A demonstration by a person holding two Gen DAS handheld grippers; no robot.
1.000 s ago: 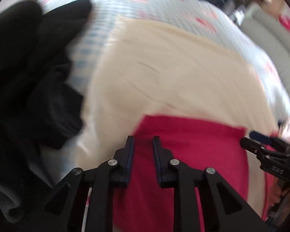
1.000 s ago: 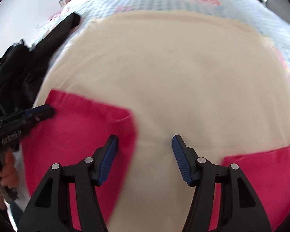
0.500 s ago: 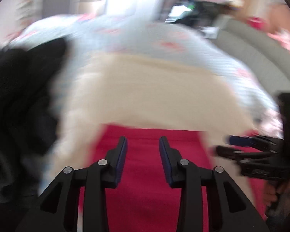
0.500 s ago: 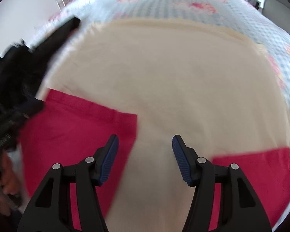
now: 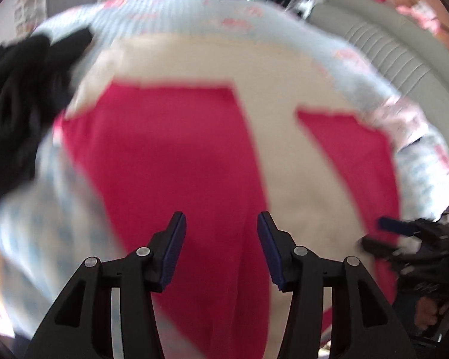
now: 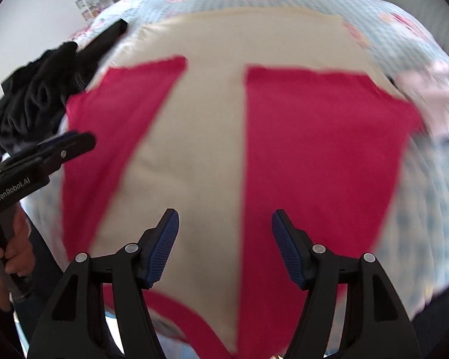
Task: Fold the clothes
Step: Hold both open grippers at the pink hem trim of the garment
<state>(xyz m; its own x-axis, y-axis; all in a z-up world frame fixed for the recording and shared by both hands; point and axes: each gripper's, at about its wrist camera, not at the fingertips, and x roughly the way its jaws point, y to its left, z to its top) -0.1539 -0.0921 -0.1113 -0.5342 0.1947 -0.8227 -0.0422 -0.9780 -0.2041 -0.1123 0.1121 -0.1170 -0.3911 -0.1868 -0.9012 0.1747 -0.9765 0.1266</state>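
A cream shirt (image 6: 206, 137) with red sleeves lies flat on the bed, both sleeves folded in over its body. The left red sleeve (image 5: 170, 155) and the right red sleeve (image 6: 320, 155) show a cream strip between them. A red collar band (image 6: 188, 314) curves at the near edge. My left gripper (image 5: 221, 251) hangs open above the left sleeve, holding nothing. My right gripper (image 6: 224, 245) is open above the cream middle and the right sleeve's inner edge, holding nothing. Each gripper shows at the other view's edge, the left gripper (image 6: 60, 146) held by a hand (image 6: 6, 254).
A checked light-blue bedsheet with pink prints (image 6: 428, 197) covers the bed. A heap of black clothes (image 6: 42, 89) lies at the left beside the shirt, also in the left wrist view (image 5: 18, 95). A grey padded headboard or sofa (image 5: 398, 59) runs along the right.
Both grippers have pulled back and up from the shirt, so more of it shows. The left gripper's jaws have widened from nearly shut to open. Both red sleeves now lie folded inward.
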